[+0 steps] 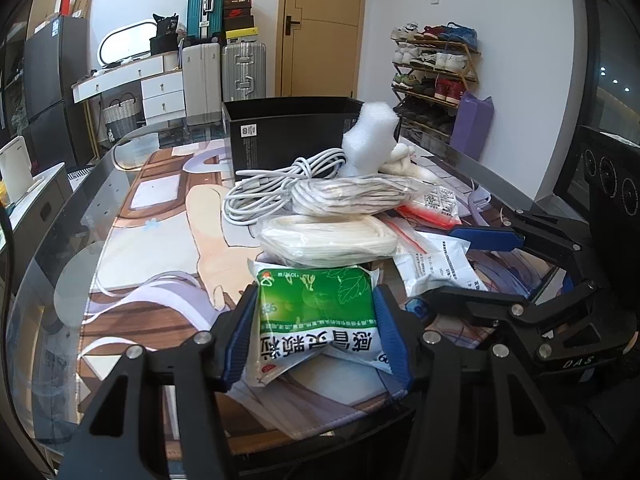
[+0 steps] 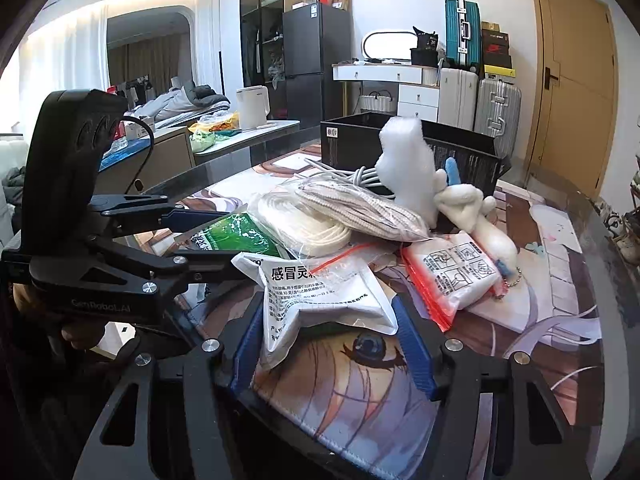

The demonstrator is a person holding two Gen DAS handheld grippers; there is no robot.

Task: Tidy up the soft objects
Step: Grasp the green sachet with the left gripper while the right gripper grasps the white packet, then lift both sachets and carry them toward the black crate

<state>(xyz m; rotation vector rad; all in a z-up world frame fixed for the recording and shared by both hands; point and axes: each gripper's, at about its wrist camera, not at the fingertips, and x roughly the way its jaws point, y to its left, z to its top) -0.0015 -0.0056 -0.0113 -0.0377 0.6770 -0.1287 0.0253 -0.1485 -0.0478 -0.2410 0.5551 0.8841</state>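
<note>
Left hand-held gripper: my blue pads are pressed onto both side edges of the green sachet, which puckers between them; I have it gripped.
Right hand-held gripper: my pads bracket the white sachet, and its pinched, star-like shape suggests they are squeezing it.
Where the things lie: both sachets sit at the near edge of the pile on the surface, with two bagged cord bundles, a white cable, foam and a plush toy heaped behind, in front of the black box.
Handling: the sachets look light, limp and slick-filmed; I judge they will sag and may slip.
Where to hold: across the flat sealed edges, deep in the pads, not at a corner.
Risk: dragging the bagged cords resting against them.
</note>
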